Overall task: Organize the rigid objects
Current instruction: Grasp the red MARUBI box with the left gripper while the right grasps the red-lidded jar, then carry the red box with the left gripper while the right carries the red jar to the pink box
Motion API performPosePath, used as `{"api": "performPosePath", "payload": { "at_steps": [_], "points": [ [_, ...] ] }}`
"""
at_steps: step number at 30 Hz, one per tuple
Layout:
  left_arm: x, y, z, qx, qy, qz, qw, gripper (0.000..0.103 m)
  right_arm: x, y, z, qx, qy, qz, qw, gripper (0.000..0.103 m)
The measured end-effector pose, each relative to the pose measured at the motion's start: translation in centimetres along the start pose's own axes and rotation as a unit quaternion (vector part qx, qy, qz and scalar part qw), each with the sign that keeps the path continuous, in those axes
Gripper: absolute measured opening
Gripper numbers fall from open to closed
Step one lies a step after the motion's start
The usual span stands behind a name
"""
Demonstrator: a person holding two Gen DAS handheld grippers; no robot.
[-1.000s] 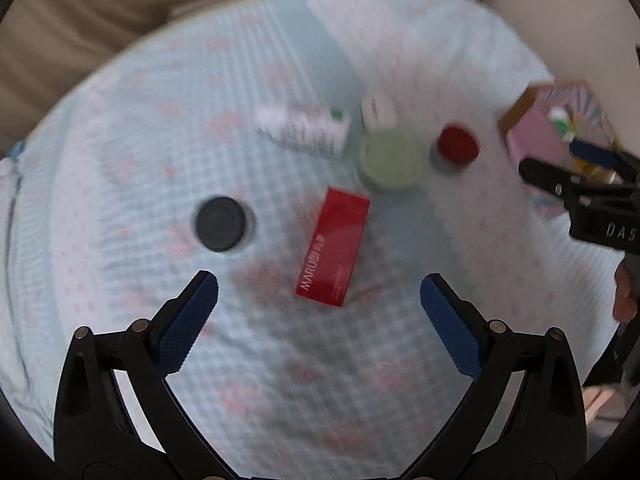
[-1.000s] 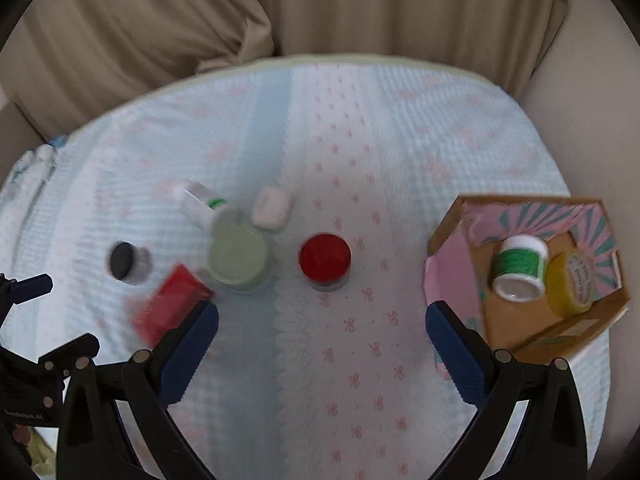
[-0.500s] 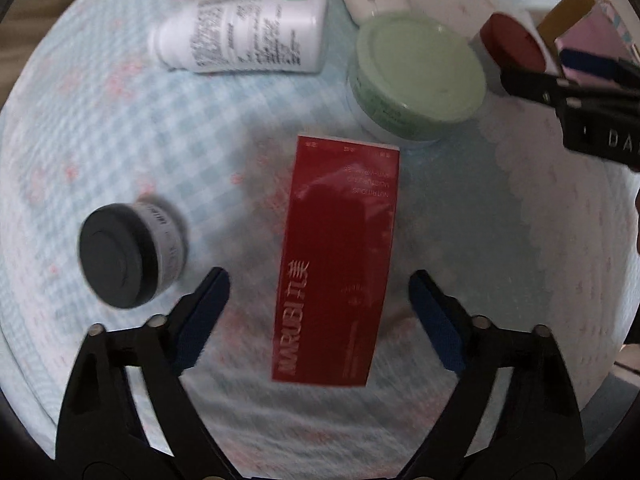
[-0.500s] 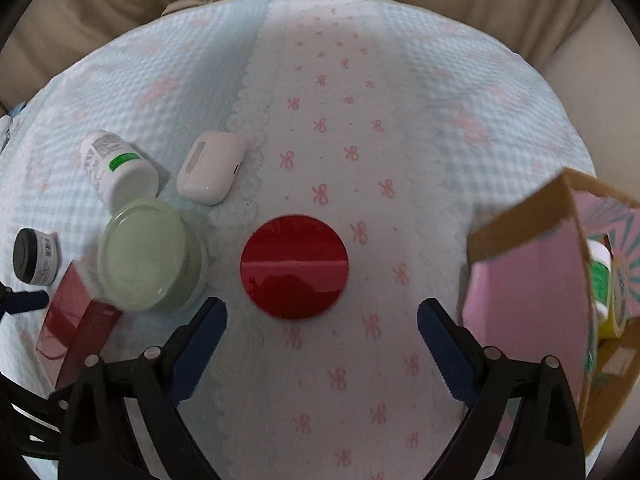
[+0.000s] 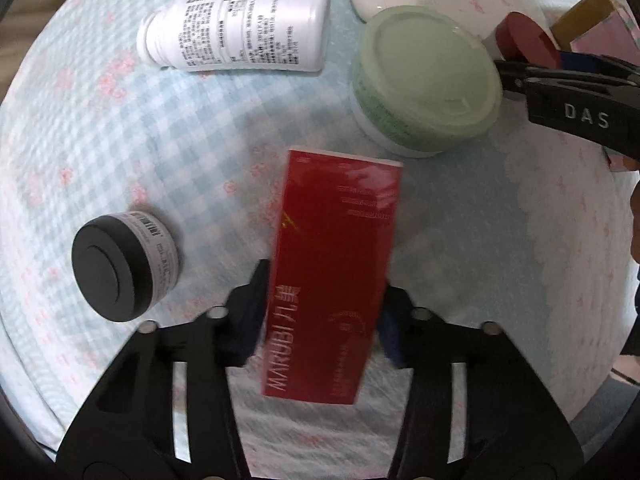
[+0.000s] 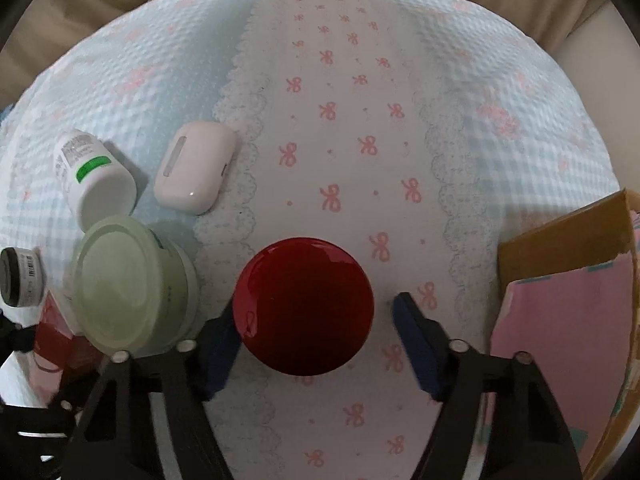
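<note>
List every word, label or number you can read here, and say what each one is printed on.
"MARUBI": white letters on the red box, held by the left gripper.
"DAS": white letters on the right gripper body.
White bottle: dense print and green tag, too small to read.
Black-lidded jar: barcode label, unreadable.
Green-lidded jar: side print unreadable.

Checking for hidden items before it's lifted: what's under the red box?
The red box lies flat on the checked cloth, with the left gripper closed on its sides. Only cloth shows around its edges; whatever lies directly beneath it is covered.
</note>
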State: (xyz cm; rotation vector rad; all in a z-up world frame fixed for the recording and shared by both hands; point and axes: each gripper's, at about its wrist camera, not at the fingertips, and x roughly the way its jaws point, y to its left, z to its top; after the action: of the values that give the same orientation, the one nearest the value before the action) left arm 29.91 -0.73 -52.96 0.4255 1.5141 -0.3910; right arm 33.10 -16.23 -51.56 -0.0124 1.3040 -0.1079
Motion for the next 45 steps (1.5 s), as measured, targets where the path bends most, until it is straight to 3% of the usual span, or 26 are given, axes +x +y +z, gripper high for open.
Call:
{"api": "performPosePath", "payload": {
  "at_steps": [1,13,20,26,34,39,45],
  "points": [
    [0.1,-0.2,0.1,0.002,0.002,0.003,1.0000,0.040,0.0,0.0,0.0,0.001,0.001,0.014,1.000,0.050],
    [-1.4,1.4,0.0,-0.027,-0.013,-0.018,0.9994,0.038,-0.3,0.2,0.0,-0.015,-0.004,0.014,1.000,0.050],
    [-3.1,1.8,-0.6,-0.061,-0.025,-0.042,0.9970,0.037,-2.7,1.4,0.1,-0.020,-0.014,0.018,1.000,0.050],
    [-6.2,1.8,-1.8,-0.079,-0.060,-0.050,0.9938,0.037,-6.0,1.1,-0.4,-0.027,-0.038,0.019,0.999,0.049],
    [-14.9,1.0,-4.7,-0.097,-0.125,-0.047,0.9863,0.037,-13.8,-0.8,-1.8,-0.010,-0.078,0.035,0.996,0.049],
    [-22.0,-1.6,-6.5,-0.113,-0.173,-0.047,0.9772,0.037,-20.7,-3.0,-2.9,-0.013,-0.104,0.057,0.993,0.049],
    [-27.8,-5.6,-6.8,-0.122,-0.222,-0.048,0.9661,0.037,-26.9,-6.2,-4.3,-0.033,-0.129,0.083,0.988,0.049]
  ]
}}
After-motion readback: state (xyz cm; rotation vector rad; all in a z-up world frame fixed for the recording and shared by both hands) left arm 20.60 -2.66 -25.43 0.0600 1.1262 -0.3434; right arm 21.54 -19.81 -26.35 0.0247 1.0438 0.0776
